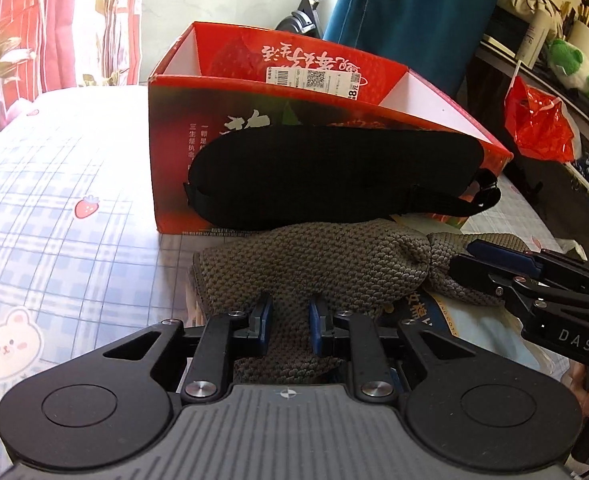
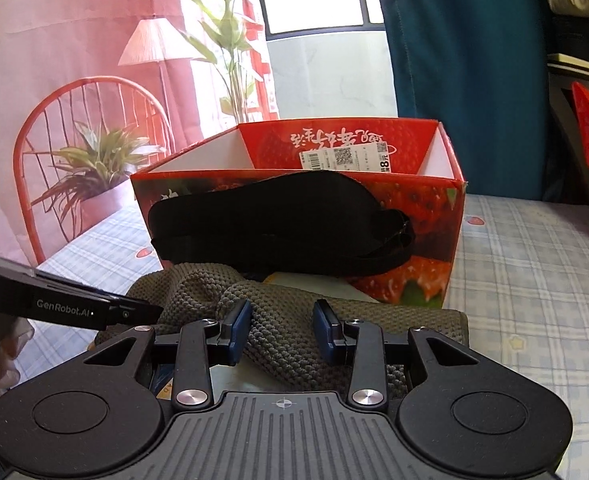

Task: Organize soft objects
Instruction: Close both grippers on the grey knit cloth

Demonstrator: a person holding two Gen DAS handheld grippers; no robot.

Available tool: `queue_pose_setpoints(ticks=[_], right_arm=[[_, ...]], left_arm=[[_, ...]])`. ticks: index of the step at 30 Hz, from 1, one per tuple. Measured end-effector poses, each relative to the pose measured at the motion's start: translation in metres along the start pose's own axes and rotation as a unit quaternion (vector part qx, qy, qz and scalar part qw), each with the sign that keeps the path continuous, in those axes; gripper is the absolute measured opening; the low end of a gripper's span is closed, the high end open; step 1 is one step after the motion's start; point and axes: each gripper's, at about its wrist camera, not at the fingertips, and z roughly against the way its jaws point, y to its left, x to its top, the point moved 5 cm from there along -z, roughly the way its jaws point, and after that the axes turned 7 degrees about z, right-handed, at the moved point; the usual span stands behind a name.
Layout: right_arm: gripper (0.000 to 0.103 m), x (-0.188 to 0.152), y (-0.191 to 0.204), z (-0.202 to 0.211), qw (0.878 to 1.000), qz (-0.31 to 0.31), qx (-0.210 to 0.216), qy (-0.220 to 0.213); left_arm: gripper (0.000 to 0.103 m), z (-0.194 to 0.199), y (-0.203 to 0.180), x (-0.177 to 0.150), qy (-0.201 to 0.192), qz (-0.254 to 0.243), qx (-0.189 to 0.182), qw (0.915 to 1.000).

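Both tongs pinch one item: left gripper [image 1: 288, 330], pads pressed onto a fold of the olive knitted cloth [image 1: 314, 264] near its middle; right gripper [image 2: 282, 334], jaws set a little wider, gripping a thicker bunch of the same cloth [image 2: 334, 344] at its other end, a two-point hold that probably serves to keep the floppy piece spread and under control. Cloth: coarse weave, crumpled, lying on the checked strawberry-print tablecloth [image 1: 54, 168] just in front of the box, partly over some printed packets whose nature is too hidden to name. Black sleep mask [image 1: 318, 176]: padded, with its strap looped to one side, propped against the front wall of the box and resting on the cloth's far edge. Red strawberry box [image 1: 174, 152]: open top, white inner walls, barcode label inside the back wall; likely the container meant for the soft items, apparently empty from these angles. Red plastic bag [image 1: 538, 124]: off to the side, on a shelf.
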Motion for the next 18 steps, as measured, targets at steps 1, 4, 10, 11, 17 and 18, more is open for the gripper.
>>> queue_pose_setpoints(ticks=[1,4,10,11,17,18], right_arm=[[0.033,0.0,-0.001,0.0,1.0,-0.002,0.001,-0.002],[0.033,-0.001,-0.002,0.001,1.0,-0.006,0.0,-0.006],[0.046,0.0,-0.008,0.012,1.0,-0.015,-0.023,-0.012],[0.047,0.0,-0.011,0.015,0.999,-0.023,-0.027,-0.013],[0.054,-0.01,-0.03,0.024,0.995,-0.068,-0.069,-0.012],[0.055,-0.012,-0.033,0.023,0.995,-0.076,-0.068,-0.01]], left_arm=[[0.021,0.0,0.001,-0.001,-0.002,0.006,-0.002,1.0],[0.021,0.001,0.006,-0.006,-0.005,0.026,-0.009,0.9996],[0.022,0.004,0.011,-0.013,-0.012,0.035,-0.013,0.9992],[0.022,0.005,0.01,-0.013,-0.014,0.034,-0.012,0.9992],[0.022,0.006,0.007,-0.017,-0.02,0.028,-0.007,0.9994],[0.022,0.005,0.006,-0.017,-0.021,0.029,-0.007,0.9993]])
